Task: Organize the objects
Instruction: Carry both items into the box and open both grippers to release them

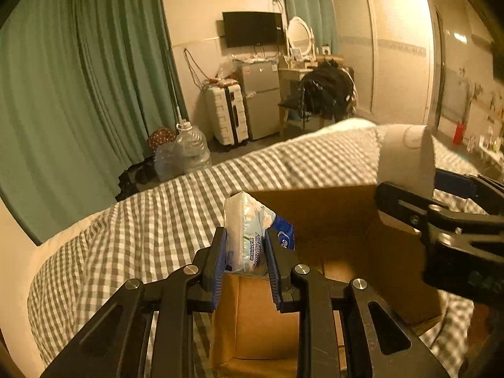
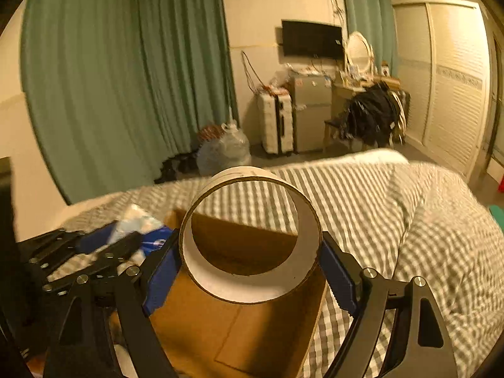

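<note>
Tissue pack (image 1: 249,239), tape roll (image 2: 252,236) above cardboard box (image 1: 330,220).

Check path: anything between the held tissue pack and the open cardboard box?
Nothing visible. The left tool holds the tissue pack directly over the open cardboard box; the right tool holds a cardboard ring alongside.

Cardboard box (image 1: 330,220) near wall hidden behind the left gripper (image 1: 245,261), its bottom edge cut off by the frame, tissue pack (image 1: 249,236) print too blurred to read, box's left side in the right wrist view hidden behind the cardboard ring (image 2: 252,236), bedspread (image 2: 425,220) beyond the box smeared by blur
</note>
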`<state>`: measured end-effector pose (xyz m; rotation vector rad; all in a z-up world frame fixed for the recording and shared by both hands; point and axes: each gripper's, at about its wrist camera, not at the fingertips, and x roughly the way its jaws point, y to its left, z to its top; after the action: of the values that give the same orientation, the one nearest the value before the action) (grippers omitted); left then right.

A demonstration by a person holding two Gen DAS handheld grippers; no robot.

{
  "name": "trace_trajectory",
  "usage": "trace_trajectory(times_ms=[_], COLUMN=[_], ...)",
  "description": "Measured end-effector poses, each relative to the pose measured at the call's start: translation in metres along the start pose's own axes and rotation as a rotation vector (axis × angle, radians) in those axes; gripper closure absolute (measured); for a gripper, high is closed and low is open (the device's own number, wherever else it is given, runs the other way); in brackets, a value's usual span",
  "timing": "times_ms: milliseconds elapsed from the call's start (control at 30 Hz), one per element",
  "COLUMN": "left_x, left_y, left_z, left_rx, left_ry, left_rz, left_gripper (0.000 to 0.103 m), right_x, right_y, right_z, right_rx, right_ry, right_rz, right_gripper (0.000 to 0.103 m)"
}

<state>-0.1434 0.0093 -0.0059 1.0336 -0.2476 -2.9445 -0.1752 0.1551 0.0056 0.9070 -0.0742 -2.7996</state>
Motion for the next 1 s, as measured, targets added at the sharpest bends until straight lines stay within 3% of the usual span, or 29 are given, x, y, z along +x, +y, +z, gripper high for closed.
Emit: trace_trajectory(times_ms=[267,667,700,833,900,1000], left_x=[0.027,0.043,0.044,0.034,0.027,0.015], left_y=[-0.002,-0.006,-0.007,-0.008,-0.008,-0.008], left_z=[-0.012,-0.025,-0.023,-0.025,-0.022,-0.022], left_rx=[-0.006,-0.026,-0.026,-0.026,-0.024,-0.024], left_ry=[0.061,0.133,0.136,0.104,0.084,0.058], left_rz=[-0.055,-0.122,-0.122,-0.109,-0.107,-0.107], left_gripper=[0.079,0.075,0.070,0.033,0.022,0.018], right_x=[0.037,0.045,0.043,0.032,0.025,0.009], right_y=[-0.012,-0.005,-0.005,-0.008,-0.010,-0.013], right_z=[-0.019,-0.036,-0.036,-0.035,-0.033,-0.030], right_rx=[0.017,0.007,0.010,0.031,0.044,0.068], right_ry=[0.085,0.117,0.111,0.074,0.055,0.020], right_rz=[-0.026,0.001,0.008,0.011,0.007,0.001], right_gripper=[0.021,0.019,0.015,0.010,0.008,0.008])
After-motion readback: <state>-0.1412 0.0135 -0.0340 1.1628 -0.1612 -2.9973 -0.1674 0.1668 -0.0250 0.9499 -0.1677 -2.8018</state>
